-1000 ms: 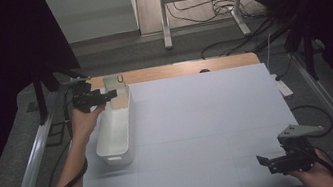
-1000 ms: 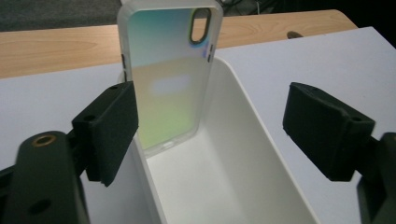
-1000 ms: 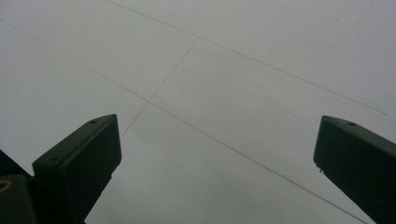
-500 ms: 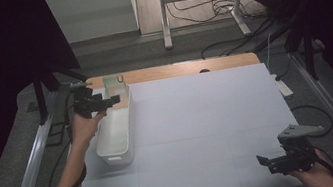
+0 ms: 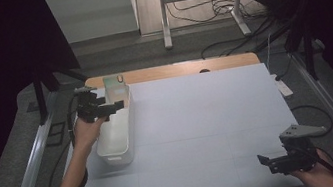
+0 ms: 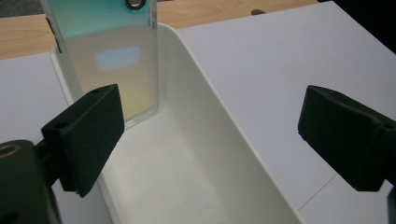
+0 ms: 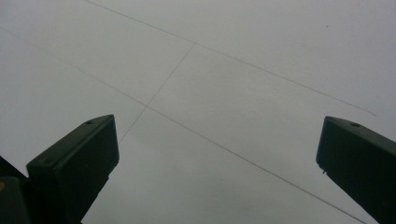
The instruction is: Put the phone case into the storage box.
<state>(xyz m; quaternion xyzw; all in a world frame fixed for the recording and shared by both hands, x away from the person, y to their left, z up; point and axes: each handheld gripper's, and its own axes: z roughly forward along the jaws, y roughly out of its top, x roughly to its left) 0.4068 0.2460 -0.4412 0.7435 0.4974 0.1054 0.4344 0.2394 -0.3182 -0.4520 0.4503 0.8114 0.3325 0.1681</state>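
Two tongs open | left tongs point(image 6: 210, 135) have just been opening, nothing between the jaws, hovering over white bin point(image 5: 117, 138) at surface point(image 5: 211, 132) left | iridescent phone case point(image 6: 109, 56) stands leaning on the bin's far end wall, apart from the pads | judged: case released, placement done | right tongs point(image 5: 276, 162) idle near right.

We've pulled the left gripper point(image 5: 114, 104) back a bit from the phone case point(image 5: 114, 85) in the white bin point(image 5: 129, 141); its jaws just opened wider, nothing btwn them.
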